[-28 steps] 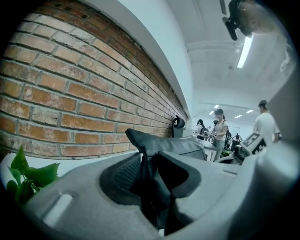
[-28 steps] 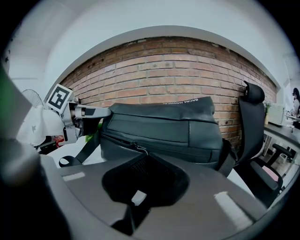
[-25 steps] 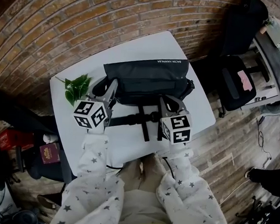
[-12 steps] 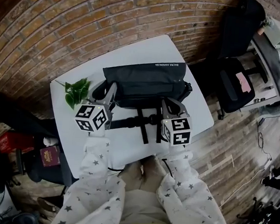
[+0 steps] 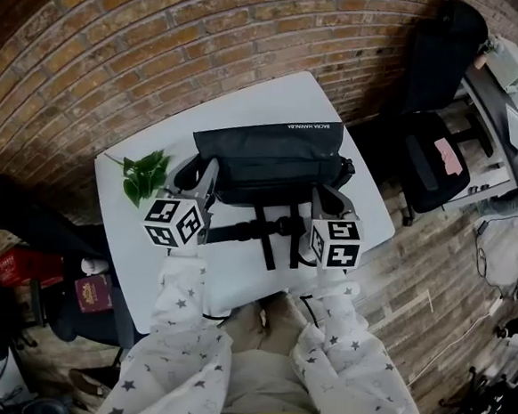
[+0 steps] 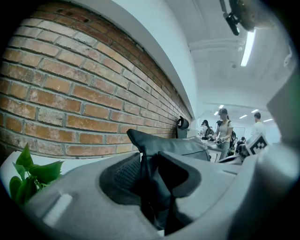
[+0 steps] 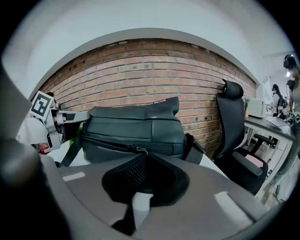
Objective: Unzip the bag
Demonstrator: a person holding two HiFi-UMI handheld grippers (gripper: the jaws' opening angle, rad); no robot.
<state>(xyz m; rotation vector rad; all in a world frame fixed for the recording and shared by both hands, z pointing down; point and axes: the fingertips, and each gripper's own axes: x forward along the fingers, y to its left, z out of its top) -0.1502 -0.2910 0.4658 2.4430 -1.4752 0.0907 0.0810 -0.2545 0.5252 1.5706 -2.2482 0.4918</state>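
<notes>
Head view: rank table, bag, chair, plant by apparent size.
1. table
2. bag and chair: these look about alike. The chair stands lower and farther from the camera, so I won't rank them.
3. plant

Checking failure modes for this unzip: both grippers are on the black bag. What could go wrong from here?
1. The right gripper is shut on only the small zipper pull, at its very tips; it could slip off when pulled.
2. The left gripper clamps just a fold at the bag's end, so the bag might slide or twist on the table instead of unzipping.
3. The leaves lie beside the left gripper and could get swept.
</notes>
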